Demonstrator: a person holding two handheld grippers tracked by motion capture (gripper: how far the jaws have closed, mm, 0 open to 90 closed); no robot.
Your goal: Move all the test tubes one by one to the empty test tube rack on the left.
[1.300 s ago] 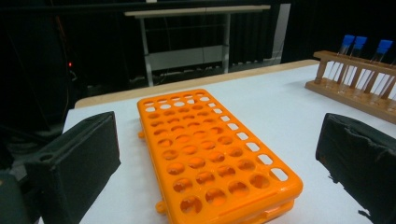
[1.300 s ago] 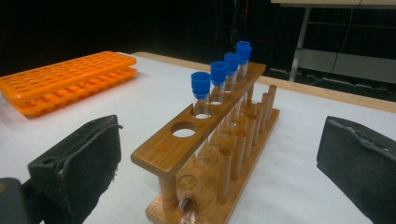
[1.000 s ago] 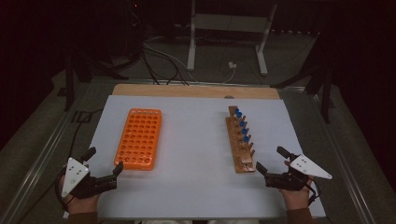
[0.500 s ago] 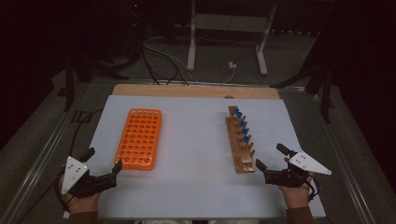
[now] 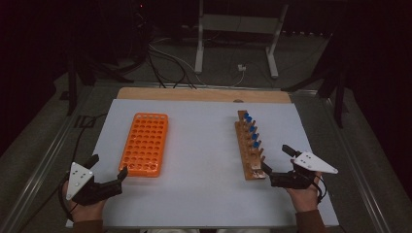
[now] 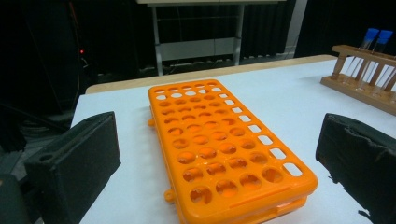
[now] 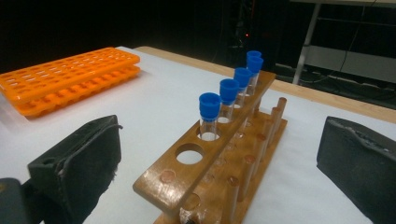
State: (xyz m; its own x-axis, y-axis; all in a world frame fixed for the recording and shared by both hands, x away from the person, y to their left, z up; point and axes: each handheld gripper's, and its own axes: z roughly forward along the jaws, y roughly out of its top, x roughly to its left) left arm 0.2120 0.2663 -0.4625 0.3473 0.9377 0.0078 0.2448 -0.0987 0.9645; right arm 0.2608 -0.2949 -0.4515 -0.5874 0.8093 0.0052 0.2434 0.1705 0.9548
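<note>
Tubes (image 7: 209, 116) with blue caps stood in the wooden rack (image 5: 248, 145) on the bench (image 5: 204, 184), just ahead of your right gripper (image 5: 277, 163); its fingers gaped wide and empty, as did the left gripper (image 5: 108, 165) by the orange rack (image 5: 145, 143). They looked light, slick and breakable, so you'd best have pinched just under a cap. Their lower ends were hidden inside the rack.

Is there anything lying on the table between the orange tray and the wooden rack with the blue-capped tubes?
Nothing. In the high view, the stretch between the orange tray and the wooden rack is bare white tabletop.
</note>
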